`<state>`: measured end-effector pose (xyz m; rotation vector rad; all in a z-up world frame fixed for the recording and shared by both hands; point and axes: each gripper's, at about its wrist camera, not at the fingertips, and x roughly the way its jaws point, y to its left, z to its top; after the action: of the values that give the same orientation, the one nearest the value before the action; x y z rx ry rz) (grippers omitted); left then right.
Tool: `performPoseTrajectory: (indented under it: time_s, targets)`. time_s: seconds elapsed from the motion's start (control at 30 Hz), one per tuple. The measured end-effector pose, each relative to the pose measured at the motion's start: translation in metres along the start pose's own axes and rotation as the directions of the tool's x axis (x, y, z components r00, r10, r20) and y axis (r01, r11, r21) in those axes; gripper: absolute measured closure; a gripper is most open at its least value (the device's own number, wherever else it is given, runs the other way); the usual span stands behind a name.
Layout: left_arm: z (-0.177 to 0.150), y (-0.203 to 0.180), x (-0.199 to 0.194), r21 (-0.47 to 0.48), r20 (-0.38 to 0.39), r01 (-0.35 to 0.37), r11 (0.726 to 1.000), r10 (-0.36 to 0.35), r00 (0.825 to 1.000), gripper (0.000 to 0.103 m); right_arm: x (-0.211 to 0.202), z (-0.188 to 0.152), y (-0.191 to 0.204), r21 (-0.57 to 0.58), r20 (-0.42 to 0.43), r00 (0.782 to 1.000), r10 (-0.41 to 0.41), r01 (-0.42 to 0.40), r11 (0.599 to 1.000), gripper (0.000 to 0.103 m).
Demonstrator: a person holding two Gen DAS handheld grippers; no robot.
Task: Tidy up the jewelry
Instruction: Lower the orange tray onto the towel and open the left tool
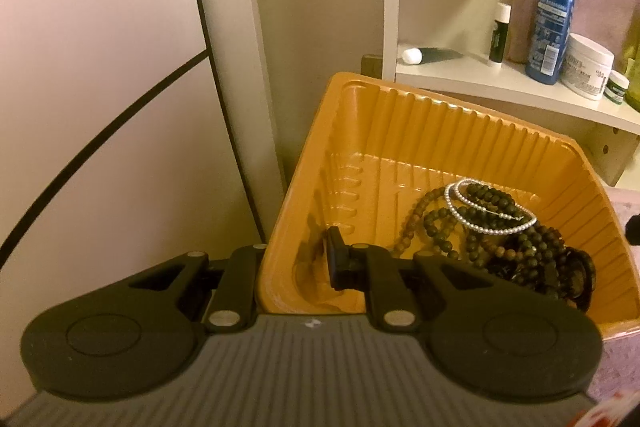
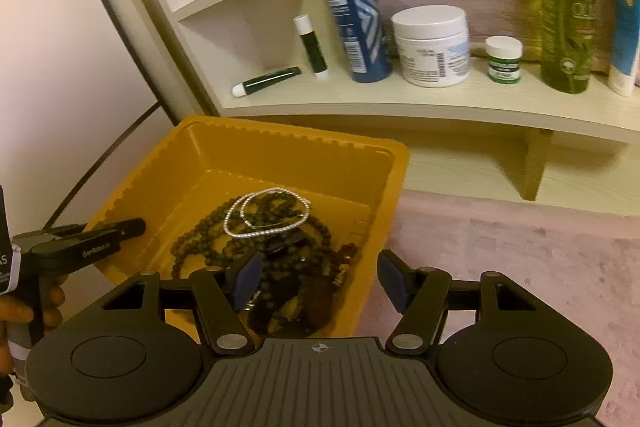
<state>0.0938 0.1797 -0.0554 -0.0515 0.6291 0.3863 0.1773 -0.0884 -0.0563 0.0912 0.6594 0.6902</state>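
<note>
Jewelry (image 2: 272,239), a light, limp, snag-prone bead tangle in the yellow tray's (image 1: 440,115) right corner, looks best pinched at the pearl strand (image 2: 267,213); left gripper (image 1: 296,259) clamps tray wall, right gripper (image 2: 320,277) gapes empty.

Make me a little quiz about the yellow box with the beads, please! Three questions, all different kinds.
1. True or false: the pearl bracelet lies on top of the dark bead necklaces inside the yellow tray.
2. Which gripper pinches the tray's wall? A) left gripper B) right gripper C) both
3. Fill in: the tall bottle on the shelf beside the white jar is coloured ____.

Key: 1 true; 2 A, its jaws are shut on the wall, while the right gripper's jaws stand open over the beads; 3 blue.
</note>
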Motion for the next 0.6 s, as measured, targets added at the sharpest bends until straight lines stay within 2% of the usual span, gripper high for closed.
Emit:
performPoseTrajectory:
  time_s: [0.47, 0.53, 0.57, 0.6]
  targets:
    - [-0.008, 0.009, 0.040, -0.061, -0.039, 0.061, 0.996, -0.064, 0.997, 0.083, -0.022, -0.022, -0.025, 0.074, -0.001, 0.996, -0.084, 0.084, 0.994, 0.038]
    - [-0.010, 0.010, 0.041, -0.058, -0.040, 0.079, 0.995, -0.082, 0.996, 0.073, -0.026, -0.027, -0.029, 0.084, -0.002, 0.995, -0.096, 0.096, 0.992, 0.038]
    - [-0.010, 0.011, 0.041, -0.057, -0.040, 0.082, 0.995, -0.084, 0.996, 0.059, -0.028, -0.028, -0.030, 0.090, -0.001, 0.995, -0.102, 0.101, 0.991, 0.038]
    - [-0.011, 0.012, 0.040, -0.055, -0.035, 0.077, 0.996, -0.079, 0.996, 0.052, -0.031, -0.030, -0.032, 0.096, 0.001, 0.994, -0.107, 0.106, 0.990, 0.038]
